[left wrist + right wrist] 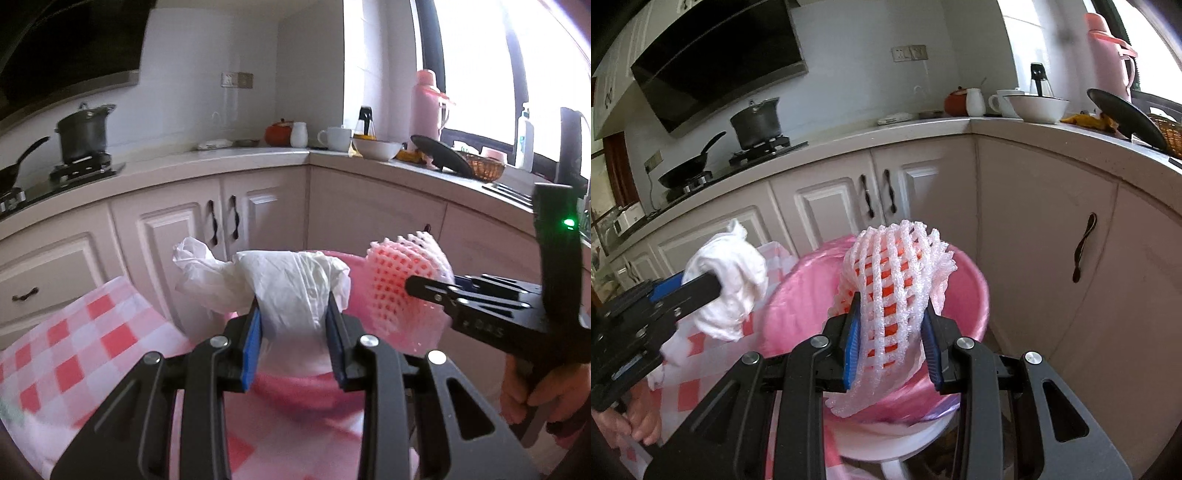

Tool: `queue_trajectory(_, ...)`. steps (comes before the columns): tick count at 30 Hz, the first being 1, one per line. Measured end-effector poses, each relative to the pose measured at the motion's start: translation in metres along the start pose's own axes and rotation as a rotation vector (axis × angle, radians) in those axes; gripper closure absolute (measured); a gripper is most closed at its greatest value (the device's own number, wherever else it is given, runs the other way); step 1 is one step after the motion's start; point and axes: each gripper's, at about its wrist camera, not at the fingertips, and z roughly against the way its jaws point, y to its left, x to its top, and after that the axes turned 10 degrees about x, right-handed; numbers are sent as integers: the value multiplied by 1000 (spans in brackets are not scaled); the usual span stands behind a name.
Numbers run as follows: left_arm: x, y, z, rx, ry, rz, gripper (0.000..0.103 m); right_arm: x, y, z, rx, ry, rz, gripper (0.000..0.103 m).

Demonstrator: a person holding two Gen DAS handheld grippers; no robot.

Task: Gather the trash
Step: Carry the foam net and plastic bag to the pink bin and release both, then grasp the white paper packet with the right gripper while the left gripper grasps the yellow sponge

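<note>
My left gripper [293, 314] is shut on a crumpled white tissue wad [280, 284], which bulges out past the blue pads. My right gripper [891, 314] is shut on a pink foam fruit net [897, 273]. Both hang over a bin lined with a pink bag [971, 295], standing against the corner cabinets. In the left wrist view the right gripper [417, 286] comes in from the right with the foam net [399, 280] over the bin's pink rim [332, 253]. In the right wrist view the left gripper [713, 284] holds the tissue wad [727, 291] left of the bin.
A pink-and-white checked cloth [74, 343] lies left of the bin. Cream cabinets [1027, 221] wrap the corner behind it. On the counter stand a pot [85, 129] on the stove, a white bowl [1038, 107], mugs, a pink thermos [428, 107] and a dark pan lid [1126, 114].
</note>
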Motion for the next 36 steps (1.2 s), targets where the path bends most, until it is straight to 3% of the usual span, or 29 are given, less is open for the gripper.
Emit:
queue_trajectory(10, 0, -8, -73, -68, 119, 31, 68, 2, -10, -26, 3, 18, 24, 70)
queue_trajectory(15, -15, 6, -78, -52, 132, 72, 42, -6, -19, -32, -13, 41, -2, 62)
queue_trajectory(20, -25, 18, -72, -35, 137, 94, 33, -9, -25, -27, -11, 35, -25, 56)
queue_trajectory(23, -29, 24, -60, 6, 118, 97, 26, -10, -25, -23, -11, 29, -26, 45)
queue_trajectory(26, -34, 32, -38, 101, 92, 89, 12, -10, -20, -19, 19, 22, -17, 32)
queue_trajectory(29, -39, 42, -14, 192, 63, 109, 5, -8, -13, -16, 2, 13, 6, 31)
queue_trajectory(36, -66, 72, 53, 305, 19, 180, 5, -10, 19, 12, 43, -56, -11, 31)
